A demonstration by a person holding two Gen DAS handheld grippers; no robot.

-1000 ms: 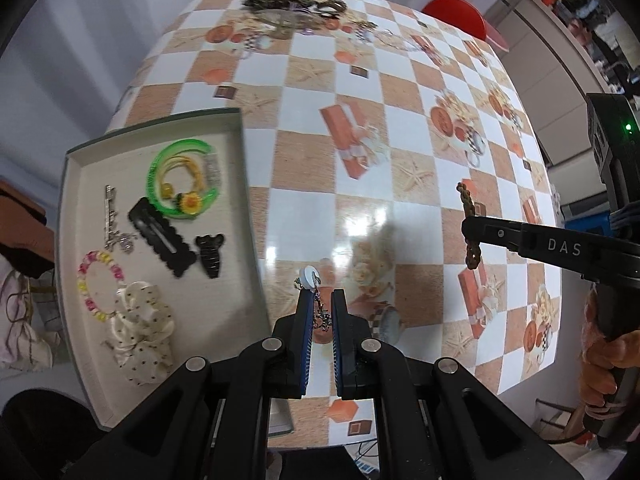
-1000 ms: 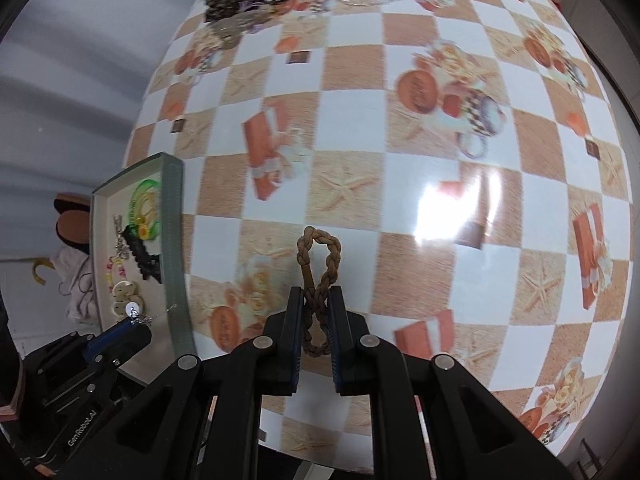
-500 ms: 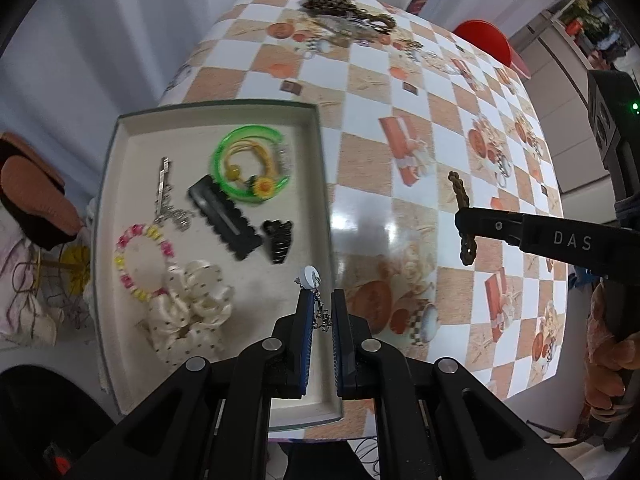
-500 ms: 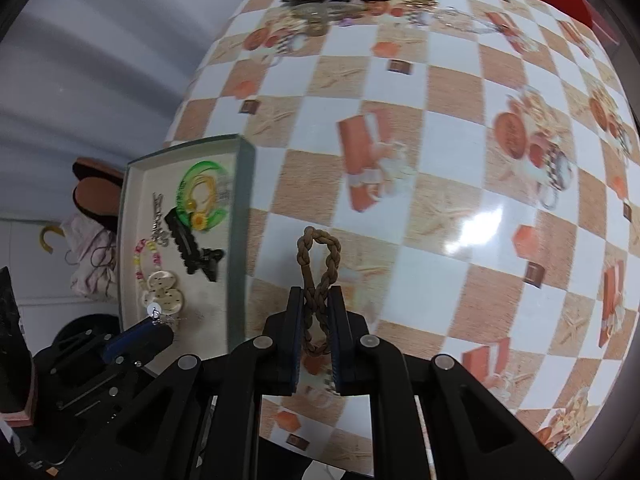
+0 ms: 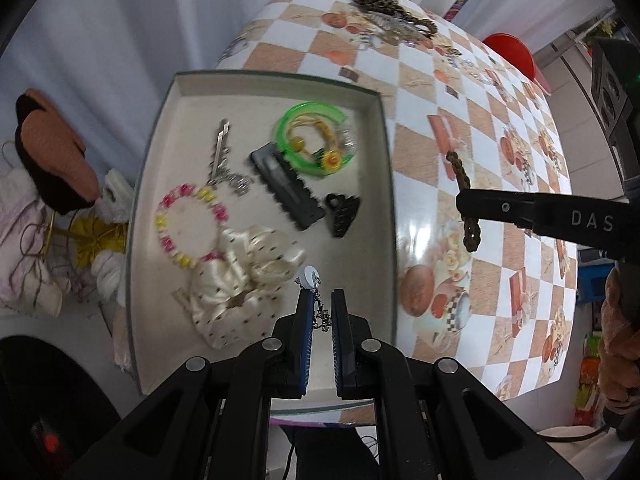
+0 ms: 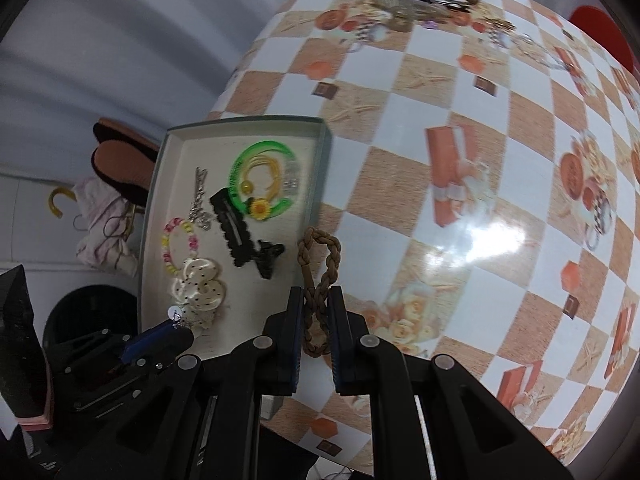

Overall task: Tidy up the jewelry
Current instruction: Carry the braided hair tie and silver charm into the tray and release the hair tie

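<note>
Over the tray, the left gripper is clamped on a thin chain with a white disc charm: light, limp and slippery, best pinched by its links. Beside the tray's right wall, the right gripper pinches a braided brown cord bracelet, soft and easy to hold mid-loop. Only the right wrist view shows its doubled loop; the left shows it edge-on.

Open tablecloth at right, crowded tray at left

In the left wrist view the tray holds a bow, bead bracelet, black clips and green ring, with bare floor only along its lower right. The table centre lies clear; a jewelry pile crowds the top edge.
</note>
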